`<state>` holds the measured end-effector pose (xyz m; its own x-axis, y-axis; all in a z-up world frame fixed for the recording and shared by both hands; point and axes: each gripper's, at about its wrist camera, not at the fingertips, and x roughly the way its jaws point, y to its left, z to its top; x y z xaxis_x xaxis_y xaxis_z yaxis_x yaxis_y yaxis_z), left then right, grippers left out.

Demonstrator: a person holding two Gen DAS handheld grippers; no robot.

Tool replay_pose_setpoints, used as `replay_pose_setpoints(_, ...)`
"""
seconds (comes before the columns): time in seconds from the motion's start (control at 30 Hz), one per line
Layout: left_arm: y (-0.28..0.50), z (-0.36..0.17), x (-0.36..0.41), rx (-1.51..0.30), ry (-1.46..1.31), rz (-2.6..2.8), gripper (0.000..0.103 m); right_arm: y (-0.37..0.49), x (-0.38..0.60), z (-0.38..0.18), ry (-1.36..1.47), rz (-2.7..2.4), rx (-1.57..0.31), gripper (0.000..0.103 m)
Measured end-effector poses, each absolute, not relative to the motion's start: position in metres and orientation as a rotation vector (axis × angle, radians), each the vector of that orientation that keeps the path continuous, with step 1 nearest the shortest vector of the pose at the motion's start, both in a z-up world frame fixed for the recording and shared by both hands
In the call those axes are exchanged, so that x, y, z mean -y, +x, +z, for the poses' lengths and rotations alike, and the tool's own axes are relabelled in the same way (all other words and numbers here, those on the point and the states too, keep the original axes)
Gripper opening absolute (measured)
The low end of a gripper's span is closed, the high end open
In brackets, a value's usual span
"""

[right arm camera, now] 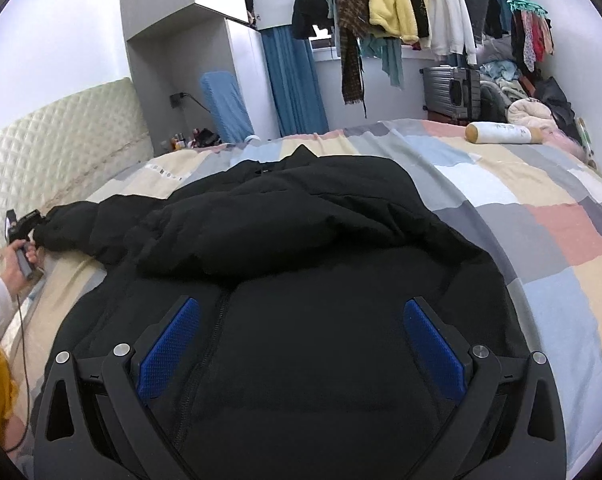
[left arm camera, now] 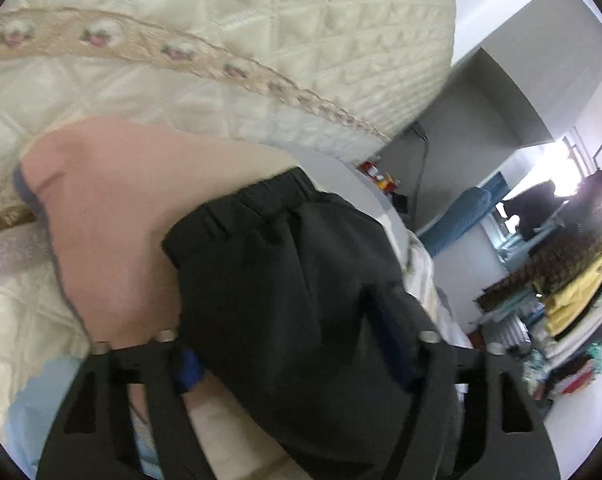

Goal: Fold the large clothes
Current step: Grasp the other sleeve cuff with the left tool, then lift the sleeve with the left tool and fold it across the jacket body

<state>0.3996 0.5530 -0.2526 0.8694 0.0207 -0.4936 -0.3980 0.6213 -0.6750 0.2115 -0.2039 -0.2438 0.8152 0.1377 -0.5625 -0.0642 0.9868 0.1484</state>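
A large black padded jacket (right arm camera: 301, 240) lies spread on the patchwork bed cover (right arm camera: 561, 232). Its one sleeve stretches left to the headboard side. In the left wrist view the sleeve's elastic cuff (left arm camera: 285, 248) lies between the fingers of my left gripper (left arm camera: 297, 360), which looks wide apart around the fabric; whether it grips is unclear. The left gripper also shows in the right wrist view (right arm camera: 23, 236), held at the sleeve end. My right gripper (right arm camera: 301, 344) is open, its blue pads (right arm camera: 169, 352) hovering just above the jacket's lower body near the zip.
A cream quilted headboard (left arm camera: 261, 32) with a floral trim stands along the bed's left side. A cylindrical pillow (right arm camera: 505, 133) lies at the bed's far corner. Hung clothes (right arm camera: 385, 4), a suitcase (right arm camera: 453, 88) and piled laundry stand beyond the bed.
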Motion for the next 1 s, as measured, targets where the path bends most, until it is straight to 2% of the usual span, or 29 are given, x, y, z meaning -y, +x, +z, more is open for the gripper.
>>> replay_pose_setpoints(0.03, 0.403, -0.252, -0.553, -0.487, -0.869, 0.247, 0.044, 0.211, 0.204, -0.244, 0.127, 0.111, -0.613, 0.103)
replay_pose_setpoints(0.07, 0.405, -0.248, -0.549, -0.515, -0.843, 0.246, 0.030, 0.210, 0.205, -0.244, 0.130, 0.114, -0.615, 0.103)
replay_pose_setpoints(0.1, 0.405, -0.242, -0.543, -0.526, -0.809, 0.254, 0.021, 0.208, 0.207, -0.243, 0.132, 0.119, -0.617, 0.103)
replay_pose_setpoints(0.2, 0.395, -0.222, -0.530, -0.544, -0.750, 0.284, 0.009, 0.203, 0.207, -0.237, 0.119, 0.128, -0.598, 0.103)
replay_pose_setpoints(0.53, 0.341, -0.139, -0.521, -0.496, -0.643, 0.409, 0.004, 0.186, 0.213, -0.231, 0.088, 0.197, -0.602, 0.103)
replay_pose_setpoints(0.67, 0.322, -0.110, -0.499, -0.506, -0.574, 0.453, 0.003, 0.185, 0.228, -0.229, 0.115, 0.199, -0.645, 0.103)
replay_pose_setpoints(1.0, 0.296, -0.035, -0.423, -0.482, -0.399, 0.471, 0.003, 0.159, 0.254, -0.212, 0.143, 0.222, -0.557, 0.103)
